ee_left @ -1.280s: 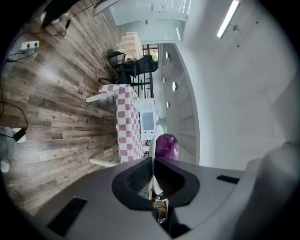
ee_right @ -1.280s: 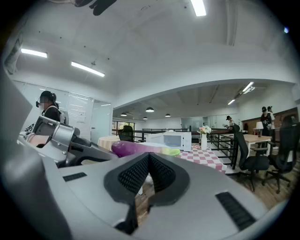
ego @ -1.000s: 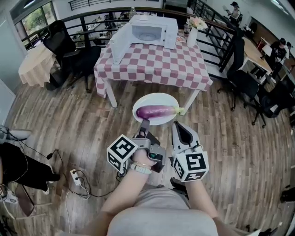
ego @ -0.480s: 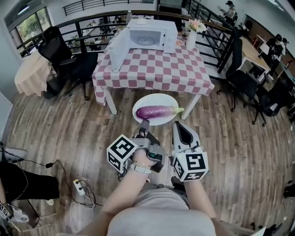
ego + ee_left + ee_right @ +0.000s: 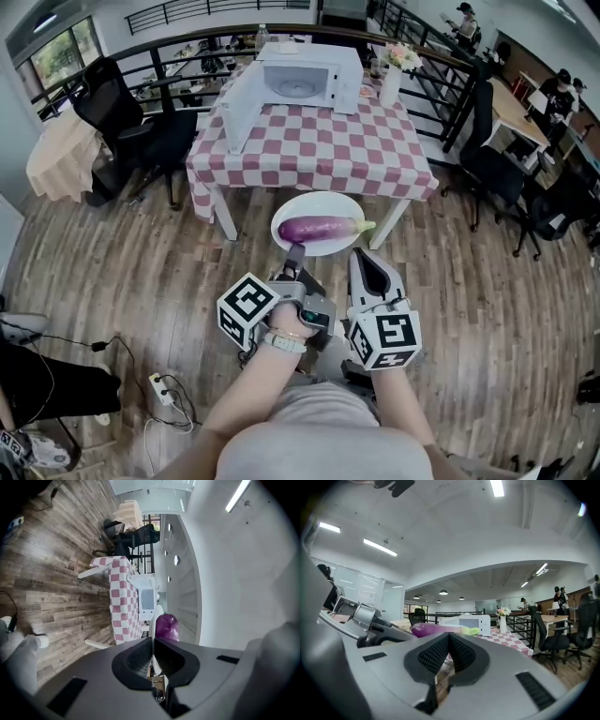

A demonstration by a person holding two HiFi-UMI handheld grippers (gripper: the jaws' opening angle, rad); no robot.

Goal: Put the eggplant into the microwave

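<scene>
I'm looking down on a table (image 5: pixel 319 150) with a checked cloth. The microwave (image 5: pixel 309 77) sits at its far side with its door (image 5: pixel 239 103) swung open, so the oven is ready to load. Well short of the table, out over the wood floor, is a white plate (image 5: pixel 309 208), and the eggplant (image 5: pixel 319 228) lies across it. My left gripper (image 5: pixel 294 253) has its jaws pinched onto the plate's near rim and carries it level. My right gripper (image 5: pixel 362 255) sits just beside the plate's right edge, jaws pressed together, and I see nothing between them. I'd judge the pickup done. What's left is the carry to the table, then getting the eggplant through the open door.
</scene>
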